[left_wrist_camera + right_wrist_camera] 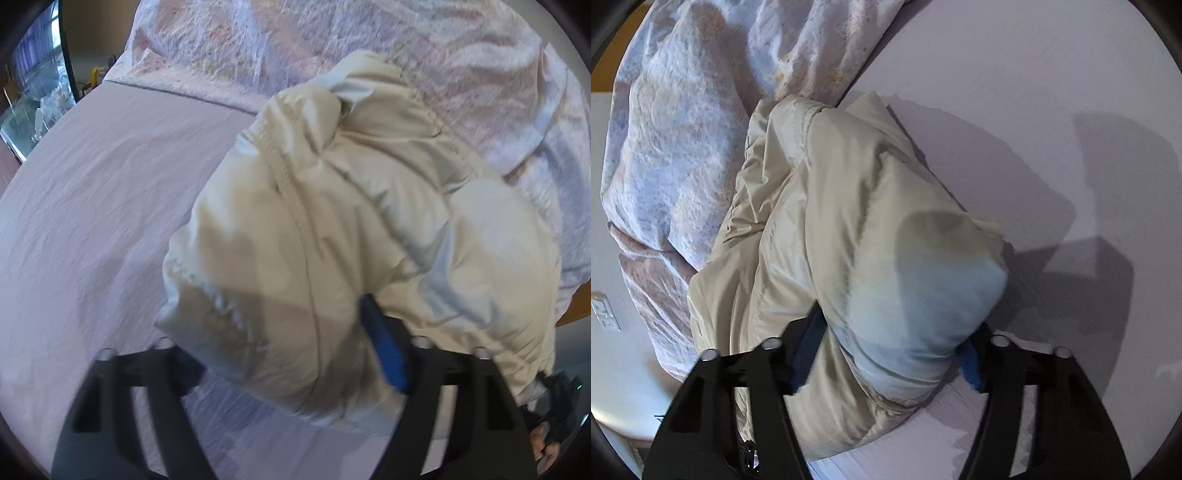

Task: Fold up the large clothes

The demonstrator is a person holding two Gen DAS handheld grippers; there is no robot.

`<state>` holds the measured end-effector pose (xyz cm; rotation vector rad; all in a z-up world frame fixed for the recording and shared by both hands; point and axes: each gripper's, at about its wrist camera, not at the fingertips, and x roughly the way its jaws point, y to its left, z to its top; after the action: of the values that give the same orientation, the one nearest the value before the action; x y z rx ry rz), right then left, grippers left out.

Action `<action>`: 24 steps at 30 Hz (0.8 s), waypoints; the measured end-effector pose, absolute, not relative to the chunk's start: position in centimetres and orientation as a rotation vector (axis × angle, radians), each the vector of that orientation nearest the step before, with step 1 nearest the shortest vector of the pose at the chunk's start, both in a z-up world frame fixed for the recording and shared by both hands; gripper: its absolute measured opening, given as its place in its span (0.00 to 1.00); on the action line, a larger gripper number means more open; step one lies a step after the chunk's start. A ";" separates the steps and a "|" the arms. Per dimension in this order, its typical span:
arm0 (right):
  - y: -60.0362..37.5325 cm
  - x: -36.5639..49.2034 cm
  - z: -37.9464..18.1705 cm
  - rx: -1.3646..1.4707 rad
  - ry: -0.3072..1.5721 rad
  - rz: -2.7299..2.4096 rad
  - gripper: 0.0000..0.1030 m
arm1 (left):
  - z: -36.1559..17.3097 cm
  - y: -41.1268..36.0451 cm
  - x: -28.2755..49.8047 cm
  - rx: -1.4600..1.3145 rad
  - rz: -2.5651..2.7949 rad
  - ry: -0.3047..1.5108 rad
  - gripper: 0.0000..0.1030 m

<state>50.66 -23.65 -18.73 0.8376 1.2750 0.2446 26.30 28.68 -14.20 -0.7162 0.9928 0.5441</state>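
A puffy cream jacket [332, 221] lies bunched on the lilac bed sheet [92, 221]. In the left wrist view my left gripper [280, 362] straddles the jacket's near end. Its blue pad [384, 354] presses into the padding on the right, and the left finger [177, 365] meets the hem. In the right wrist view my right gripper [886, 354] grips a thick rounded fold of the same jacket [849, 221], which bulges up between the two blue pads [971, 363]. Most of each pad is hidden by fabric.
A crumpled floral quilt [332, 44] lies behind the jacket, against it [665, 147]. Bare sheet [1034, 92] spreads to the right. A glass cabinet [33, 92] stands far left. A wall socket [604, 310] and a person's fingers [543, 443] show at the edges.
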 end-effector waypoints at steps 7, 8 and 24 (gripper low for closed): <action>-24.1 49.9 -17.0 0.818 1.251 0.265 0.24 | -12.5 28.6 26.6 -0.636 0.558 0.968 0.27; -24.1 49.8 -16.7 0.809 1.248 0.265 0.24 | -12.3 28.7 26.5 -0.625 0.556 0.966 0.25; -25.7 41.4 -16.5 0.811 1.378 0.336 0.20 | -8.6 22.7 15.1 -0.533 0.559 1.032 0.25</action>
<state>41.44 -25.71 -16.45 0.8112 1.3778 0.3358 15.07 22.73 -8.63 -0.5328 1.0318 0.5588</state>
